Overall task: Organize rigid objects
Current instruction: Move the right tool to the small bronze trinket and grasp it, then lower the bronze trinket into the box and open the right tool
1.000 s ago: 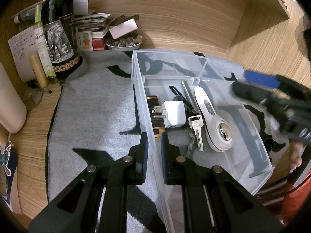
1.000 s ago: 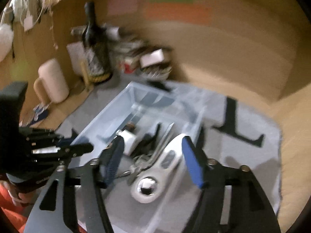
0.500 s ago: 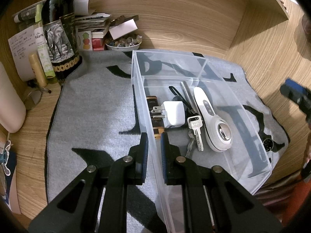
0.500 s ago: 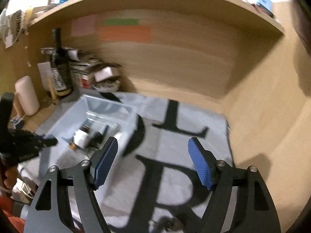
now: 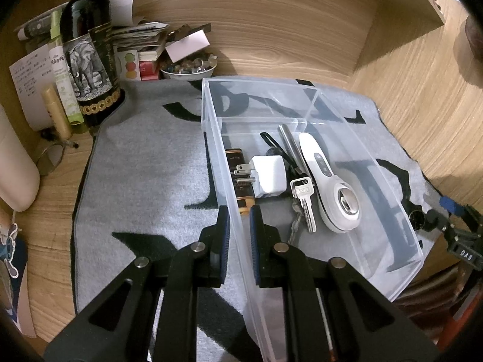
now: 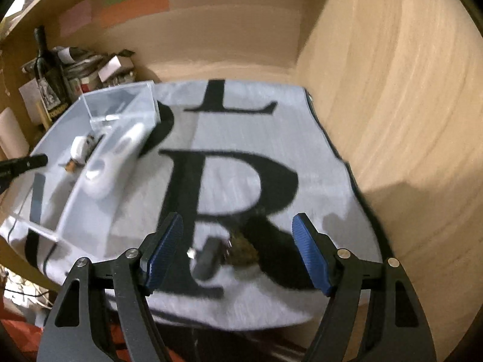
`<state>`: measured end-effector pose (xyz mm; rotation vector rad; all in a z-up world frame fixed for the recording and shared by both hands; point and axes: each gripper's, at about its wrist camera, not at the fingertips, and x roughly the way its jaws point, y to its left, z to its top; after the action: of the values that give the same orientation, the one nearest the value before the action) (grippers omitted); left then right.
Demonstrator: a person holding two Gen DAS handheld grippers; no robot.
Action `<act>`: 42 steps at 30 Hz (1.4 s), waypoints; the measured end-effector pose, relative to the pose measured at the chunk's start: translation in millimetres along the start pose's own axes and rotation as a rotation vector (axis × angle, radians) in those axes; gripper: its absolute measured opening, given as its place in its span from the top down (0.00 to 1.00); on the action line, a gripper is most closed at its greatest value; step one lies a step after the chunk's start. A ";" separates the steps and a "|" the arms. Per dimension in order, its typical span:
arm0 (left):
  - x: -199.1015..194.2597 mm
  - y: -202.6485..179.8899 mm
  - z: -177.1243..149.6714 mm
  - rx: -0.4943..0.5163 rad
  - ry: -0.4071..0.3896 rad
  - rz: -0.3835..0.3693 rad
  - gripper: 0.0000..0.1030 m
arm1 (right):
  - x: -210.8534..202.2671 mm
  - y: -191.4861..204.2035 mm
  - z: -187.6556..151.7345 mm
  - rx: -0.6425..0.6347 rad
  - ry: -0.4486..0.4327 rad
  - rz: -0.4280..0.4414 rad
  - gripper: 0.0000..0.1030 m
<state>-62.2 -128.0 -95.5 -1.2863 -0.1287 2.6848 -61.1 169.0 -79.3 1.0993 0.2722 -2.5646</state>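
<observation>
Bin holds charger, keys — left hand-held gripper clamps its wall, right hand-held gripper wide, empty.

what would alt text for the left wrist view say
The left gripper is clamped on the near wall of a clear plastic bin standing on a grey mat. Inside lie a white charger plug, keys and a white handheld device.

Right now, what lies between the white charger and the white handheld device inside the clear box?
In the left wrist view, a bunch of keys lies between the charger and the white device in the clear box.
</observation>
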 end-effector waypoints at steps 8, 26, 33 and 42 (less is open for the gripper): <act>-0.2 -0.6 -0.2 -0.005 -0.003 0.001 0.89 | 25.3 -13.9 -14.2 0.092 0.052 -0.007 0.45; -0.6 -0.1 0.5 -0.018 -0.005 0.008 0.89 | 12.1 -18.8 -2.0 0.139 0.001 0.084 0.74; -1.1 0.2 0.9 -0.021 -0.006 0.008 0.89 | -1.8 14.4 33.0 0.049 -0.081 0.138 0.74; -0.1 -1.6 2.9 -0.027 -0.006 0.002 0.88 | -12.4 69.7 72.6 -0.093 -0.154 0.265 0.74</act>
<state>-64.2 -126.5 -93.3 -1.2872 -0.1653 2.6981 -75.1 85.4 -23.7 0.8375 0.1908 -2.3591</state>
